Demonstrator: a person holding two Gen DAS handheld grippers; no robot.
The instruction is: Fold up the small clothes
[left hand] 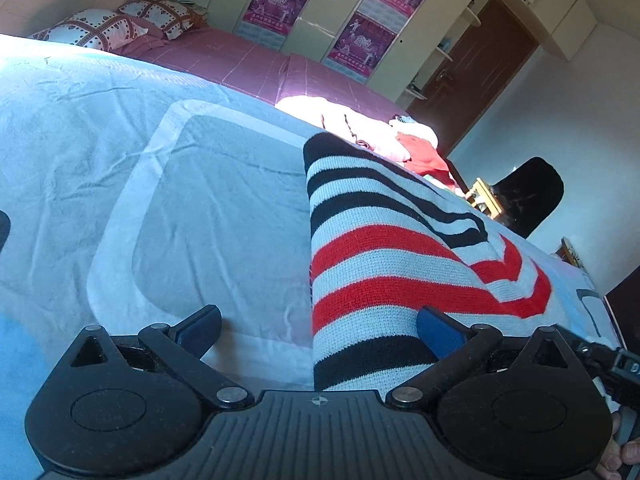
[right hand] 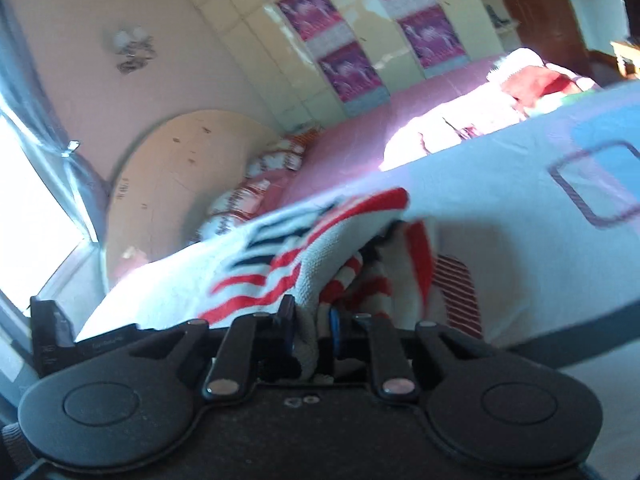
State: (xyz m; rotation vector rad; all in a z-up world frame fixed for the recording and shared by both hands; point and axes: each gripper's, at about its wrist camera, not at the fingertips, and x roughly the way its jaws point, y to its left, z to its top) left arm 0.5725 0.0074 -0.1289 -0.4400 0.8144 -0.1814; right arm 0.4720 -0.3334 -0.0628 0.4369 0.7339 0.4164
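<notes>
Right gripper [right hand: 312, 328] is pinching the striped knit sweater [right hand: 280, 256]; left gripper [left hand: 320, 328] is hovering wide open, gripping nothing

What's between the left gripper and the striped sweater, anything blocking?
Nothing visible. The left gripper is open with the striped sweater edge already lying between its fingers on the white cloth. The right gripper already pinches it.

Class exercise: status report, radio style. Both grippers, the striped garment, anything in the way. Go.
Left gripper open, striped knit sweater between its fingers. Right gripper shut on sweater edge, fabric lifted. Pile of clothes lies beyond, apart; nothing blocking.
</notes>
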